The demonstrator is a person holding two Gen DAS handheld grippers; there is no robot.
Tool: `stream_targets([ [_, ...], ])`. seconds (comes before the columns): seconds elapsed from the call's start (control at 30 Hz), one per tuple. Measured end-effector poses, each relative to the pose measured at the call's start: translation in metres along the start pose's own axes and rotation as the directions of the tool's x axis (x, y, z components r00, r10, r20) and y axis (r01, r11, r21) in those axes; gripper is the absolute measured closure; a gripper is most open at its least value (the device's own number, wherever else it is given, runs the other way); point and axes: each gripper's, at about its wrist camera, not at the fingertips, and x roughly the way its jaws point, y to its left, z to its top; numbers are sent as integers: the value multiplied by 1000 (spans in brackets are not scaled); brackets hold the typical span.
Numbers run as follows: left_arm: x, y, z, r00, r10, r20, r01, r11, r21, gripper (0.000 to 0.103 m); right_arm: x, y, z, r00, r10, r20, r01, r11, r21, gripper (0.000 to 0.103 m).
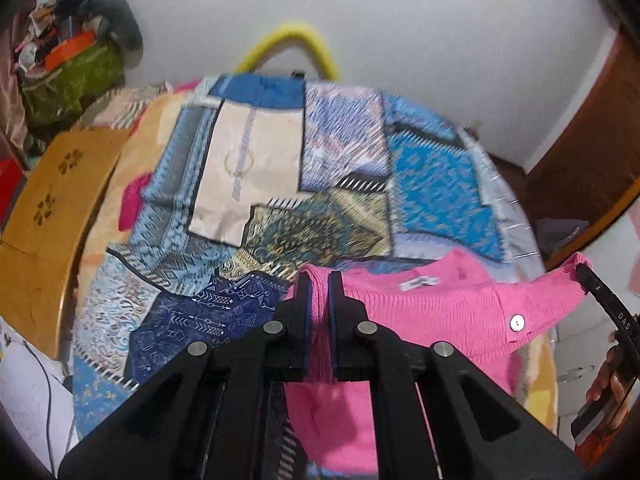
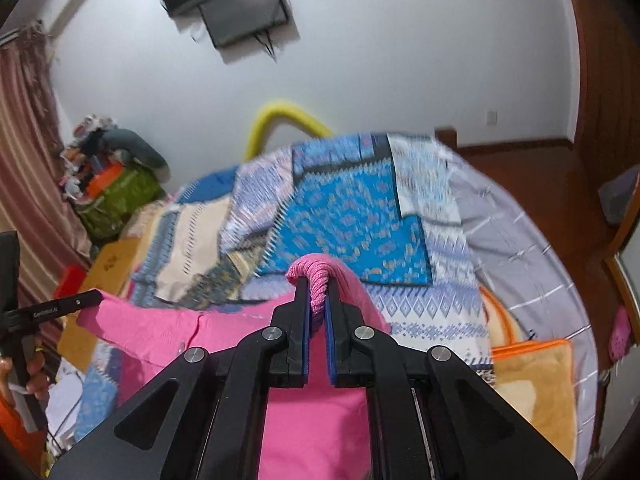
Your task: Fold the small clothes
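Black left gripper [image 1: 320,280] and right gripper [image 2: 318,286] each pinch a bunched edge of the ribbed pink knit top [image 1: 440,304], stretched between them above the near edge of the blue patchwork bedspread [image 1: 280,168]; one white button [image 1: 517,323] shows.

White letters "DAS" stand on the right gripper [image 1: 582,270], above the white garment tag [image 1: 418,282], itself unreadable.
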Motion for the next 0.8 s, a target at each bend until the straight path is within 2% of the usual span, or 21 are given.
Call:
stream_targets([
  [0.13,48,16,3,998,17,-68,-19,999,-32,97,39,-9,-1,997,-9,-77,9,1000,4,97],
  [0.23,71,27,5,994,30,-102,-36,998,-55,96,55,-13,3,995,-15,-101,15,1000,-1,96],
  [0.3,78,29,6,993,48,-111,-54,997,-54,96,58,-17,5,995,-10,-97,11,1000,6,96],
  [0.37,79,30,6,990,100,-104,-104,994,-31,96,57,-20,7,995,-7,-95,9,1000,13,95],
  [0.47,73,30,7,988,98,-117,-98,995,1,95,49,-23,8,996,-4,-87,6,1000,14,93],
  [0.5,68,30,8,988,104,-114,-104,995,8,92,48,-24,9,996,-4,-88,6,1000,19,91],
  [0.53,64,29,7,988,106,-111,-105,994,14,90,44,-26,9,996,1,-86,2,1000,28,84],
  [0.57,58,29,6,989,103,-107,-101,995,18,82,39,-27,8,996,8,-89,-5,999,35,74],
  [0.6,53,28,4,990,98,-104,-97,995,23,69,37,-28,6,995,14,-94,-11,999,36,69],
  [0.63,46,28,1,990,97,-99,-94,995,29,62,33,-29,4,995,18,-101,-15,999,31,63],
  [0.67,39,26,-3,991,97,-89,-94,995,40,50,27,-29,0,994,18,-108,-16,1000,19,61],
  [0.7,33,25,-8,992,100,-80,-96,994,53,43,25,-29,-3,993,18,-117,-17,1000,9,61],
  [0.8,18,20,-27,990,105,-91,-96,990,101,41,15,-27,-19,984,26,-174,-31,999,-23,58],
])
